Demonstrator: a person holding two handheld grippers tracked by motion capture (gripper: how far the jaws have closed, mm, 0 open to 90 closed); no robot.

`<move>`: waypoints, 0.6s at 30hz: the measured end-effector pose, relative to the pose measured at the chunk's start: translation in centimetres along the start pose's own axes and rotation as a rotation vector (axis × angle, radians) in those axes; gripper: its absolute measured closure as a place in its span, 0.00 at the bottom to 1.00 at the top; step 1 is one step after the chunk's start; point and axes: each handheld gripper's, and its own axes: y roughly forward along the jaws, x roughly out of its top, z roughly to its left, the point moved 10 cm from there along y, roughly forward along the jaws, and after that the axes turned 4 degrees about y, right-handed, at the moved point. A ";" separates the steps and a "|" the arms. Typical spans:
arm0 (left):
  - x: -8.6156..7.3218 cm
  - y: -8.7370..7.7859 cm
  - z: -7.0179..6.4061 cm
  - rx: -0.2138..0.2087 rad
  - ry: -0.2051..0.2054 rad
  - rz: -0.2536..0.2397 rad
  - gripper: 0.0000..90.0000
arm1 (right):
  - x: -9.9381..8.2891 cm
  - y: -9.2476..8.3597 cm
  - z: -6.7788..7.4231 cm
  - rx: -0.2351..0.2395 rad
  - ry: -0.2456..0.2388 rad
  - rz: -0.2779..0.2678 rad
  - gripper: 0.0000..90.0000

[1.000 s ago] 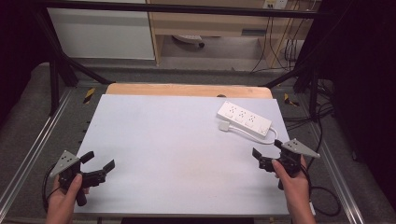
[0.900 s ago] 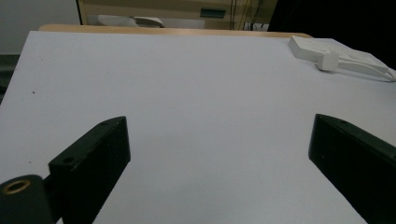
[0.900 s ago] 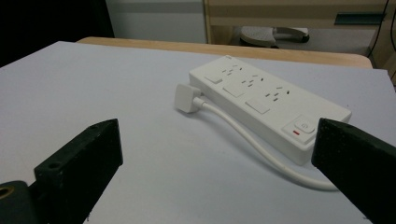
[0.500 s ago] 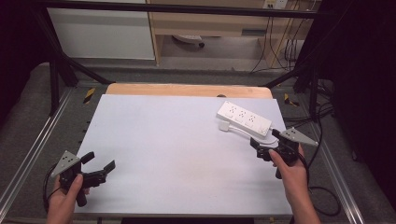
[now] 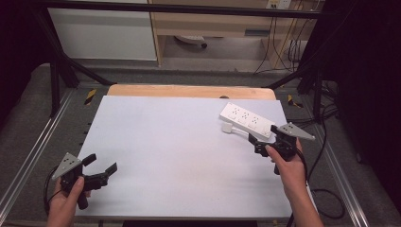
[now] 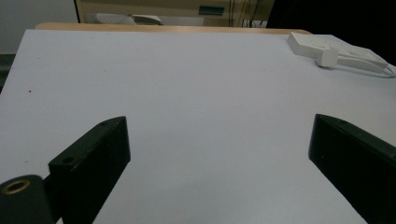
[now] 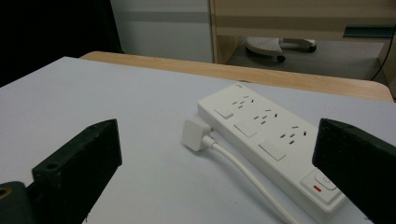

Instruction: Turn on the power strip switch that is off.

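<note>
A white power strip [image 5: 247, 119] lies at the back right of the white table top [image 5: 179, 146], with its own white plug [image 5: 228, 127] and cord lying loose beside it. My right gripper [image 5: 259, 142] is open, just in front of the strip's near end and apart from it. Along its jaws, the right gripper view has the power strip [image 7: 268, 137] and the plug [image 7: 196, 135] close ahead. My left gripper [image 5: 101, 168] is open at the front left corner, nothing between its jaws. Far off in the left gripper view lies the strip [image 6: 334, 49].
A strip of bare wood [image 5: 189, 91] runs along the table's far edge. Metal frame rails [image 5: 28, 156] flank both sides. Black cables [image 5: 326, 198] trail on the floor at the right. A white cabinet [image 5: 101, 33] and wooden shelving stand beyond.
My right gripper has moved forward and left, closer to the power strip's near end. My left gripper has barely shifted.
</note>
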 end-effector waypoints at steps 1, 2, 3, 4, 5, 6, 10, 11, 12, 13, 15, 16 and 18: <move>0.0 0.0 0.0 0.000 0.000 -0.001 0.06 | 0.1 0.1 0.0 0.001 0.001 0.000 0.02; 0.0 0.0 0.0 -0.001 0.000 -0.001 0.06 | 0.2 0.2 0.0 0.001 0.007 0.001 0.02; 0.0 0.0 0.0 -0.002 -0.003 -0.001 0.06 | 0.3 0.3 0.0 0.002 0.009 -0.001 0.02; 0.0 0.0 0.0 -0.002 -0.003 -0.001 0.06 | 0.4 0.4 0.0 0.002 0.011 -0.001 0.02; 0.0 0.0 0.0 -0.002 -0.003 0.000 0.06 | 0.5 0.4 -0.1 0.001 0.012 -0.003 0.02; 0.0 0.0 0.0 -0.002 -0.003 0.001 0.06 | 0.6 0.5 -0.1 0.000 0.009 -0.002 0.02; 0.0 0.0 -0.1 -0.004 -0.004 0.003 0.06 | 1.0 0.8 -0.3 -0.002 0.013 -0.002 0.02; 0.0 0.0 -0.1 -0.005 -0.004 0.002 0.06 | 1.1 0.9 -0.3 -0.004 0.013 -0.003 0.03; 0.0 0.0 0.0 -0.004 -0.004 0.002 0.06 | 1.2 1.0 -0.4 -0.004 0.011 0.000 0.03; 0.0 0.0 0.0 -0.004 -0.004 0.002 0.06 | 1.3 1.1 -0.4 -0.006 0.009 0.002 0.03; 0.0 0.0 0.0 -0.007 -0.006 0.004 0.06 | 1.5 1.3 -0.4 -0.005 0.008 0.002 0.03; 0.0 0.0 0.0 -0.006 -0.003 0.004 0.06 | 1.6 1.4 -0.5 -0.007 0.004 0.004 0.03; 0.0 0.1 -0.1 -0.009 -0.003 0.004 0.06 | 1.8 1.6 -0.5 -0.007 0.006 0.003 0.03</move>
